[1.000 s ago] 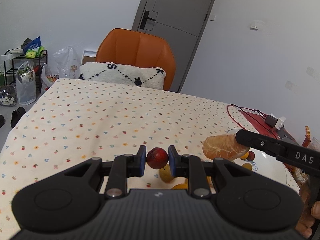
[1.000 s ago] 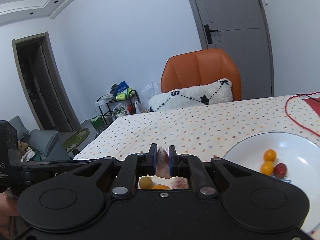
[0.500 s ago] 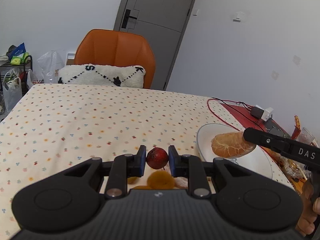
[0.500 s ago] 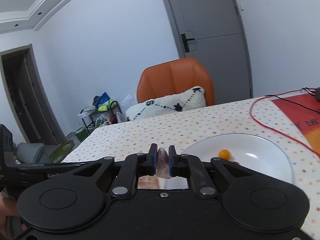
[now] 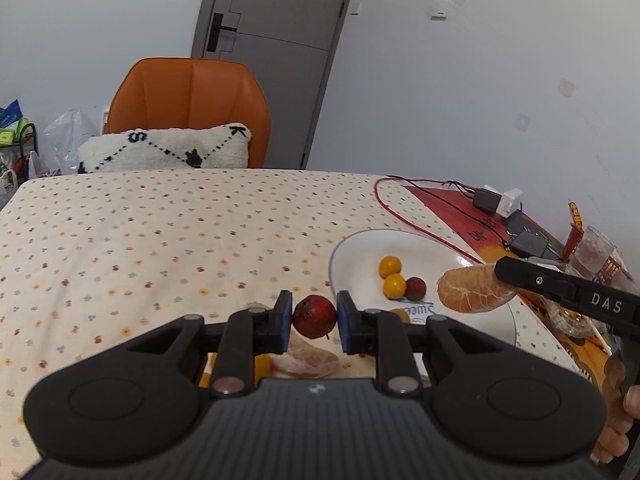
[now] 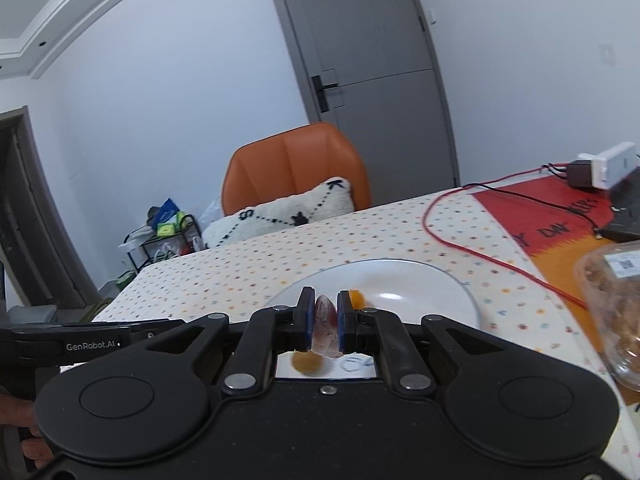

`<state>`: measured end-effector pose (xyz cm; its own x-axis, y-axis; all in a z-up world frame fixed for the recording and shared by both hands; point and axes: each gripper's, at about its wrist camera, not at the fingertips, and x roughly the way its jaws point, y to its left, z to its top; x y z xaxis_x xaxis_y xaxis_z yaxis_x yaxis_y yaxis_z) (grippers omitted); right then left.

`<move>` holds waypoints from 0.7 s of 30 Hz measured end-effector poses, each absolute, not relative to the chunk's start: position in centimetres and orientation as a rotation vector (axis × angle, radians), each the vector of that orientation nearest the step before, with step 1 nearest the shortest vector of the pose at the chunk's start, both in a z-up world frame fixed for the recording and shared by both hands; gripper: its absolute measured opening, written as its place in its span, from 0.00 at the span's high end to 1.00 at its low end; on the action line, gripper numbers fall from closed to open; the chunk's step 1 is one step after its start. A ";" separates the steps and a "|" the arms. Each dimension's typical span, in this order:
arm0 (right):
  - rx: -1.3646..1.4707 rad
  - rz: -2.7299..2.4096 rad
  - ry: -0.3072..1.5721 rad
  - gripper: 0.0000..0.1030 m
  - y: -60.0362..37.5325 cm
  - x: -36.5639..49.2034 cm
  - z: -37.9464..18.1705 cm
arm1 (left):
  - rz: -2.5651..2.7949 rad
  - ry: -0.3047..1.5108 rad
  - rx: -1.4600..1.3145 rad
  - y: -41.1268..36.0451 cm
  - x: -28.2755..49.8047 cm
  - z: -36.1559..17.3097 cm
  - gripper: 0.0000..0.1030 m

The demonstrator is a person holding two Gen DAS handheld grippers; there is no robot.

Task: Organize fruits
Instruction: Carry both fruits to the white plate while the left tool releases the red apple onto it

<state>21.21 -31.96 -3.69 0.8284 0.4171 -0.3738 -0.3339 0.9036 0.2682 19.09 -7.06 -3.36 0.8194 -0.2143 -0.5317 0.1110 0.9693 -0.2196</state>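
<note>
Left wrist view: the left hand-held gripper (image 5: 313, 321) grasps a red fruit (image 5: 314, 317), carried toward the plate (image 5: 472, 320) at right to join others. Right wrist view: the right hand-held gripper (image 6: 323, 325) clenches an orange segment (image 6: 327, 327) above the plate's near rim, ready to drop

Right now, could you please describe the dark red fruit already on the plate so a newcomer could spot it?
Find the white plate on the dotted tablecloth. The dark red fruit touches the nearer of two small orange fruits; it alone is red.

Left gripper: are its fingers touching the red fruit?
Touching. In the left wrist view, the left gripper has both fingers pressed against the sides of the red fruit, no gap showing.
</note>
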 end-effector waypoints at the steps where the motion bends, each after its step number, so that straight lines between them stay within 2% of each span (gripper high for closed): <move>1: 0.199 0.395 0.441 0.91 -32.3 21.2 -3.8 | -0.178 0.587 -0.180 -7.3 19.2 -3.4 0.79; 21: 0.255 0.356 0.495 0.91 -35.9 22.4 -7.2 | -0.246 0.666 -0.115 -13.9 21.9 -5.5 0.79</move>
<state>22.36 -35.90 -7.21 0.8211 0.3910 -0.4158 -0.2697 0.9078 0.3212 21.89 -13.90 -5.49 0.7588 -0.2616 -0.5964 0.1885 0.9648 -0.1834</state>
